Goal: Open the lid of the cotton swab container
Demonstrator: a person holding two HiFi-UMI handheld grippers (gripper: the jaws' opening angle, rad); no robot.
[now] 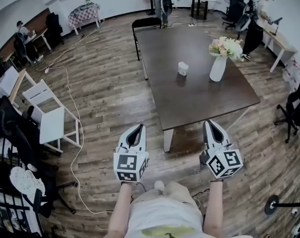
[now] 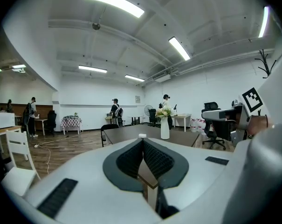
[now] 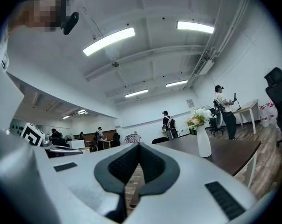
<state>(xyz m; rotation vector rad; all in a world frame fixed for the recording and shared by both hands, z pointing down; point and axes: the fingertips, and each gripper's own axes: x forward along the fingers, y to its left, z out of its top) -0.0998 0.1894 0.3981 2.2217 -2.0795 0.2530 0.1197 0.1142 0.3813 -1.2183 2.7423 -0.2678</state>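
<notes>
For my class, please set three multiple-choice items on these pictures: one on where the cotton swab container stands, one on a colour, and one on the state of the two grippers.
1. Where is the cotton swab container?
A. On the floor
B. On the table, left of the vase in the head view
C. Between a gripper's jaws

2. What colour is the vase?
A. White
B. Black
C. Red

3. How do the left gripper and the right gripper stand?
A. Both wide open
B. One shut on the container
C. Both shut, holding nothing

Answers:
1 B: the head view shows it standing on the dark tabletop beside the vase.
2 A: the vase is plain white under its flowers.
3 C: each gripper view shows the pads meeting with nothing between them.
</notes>
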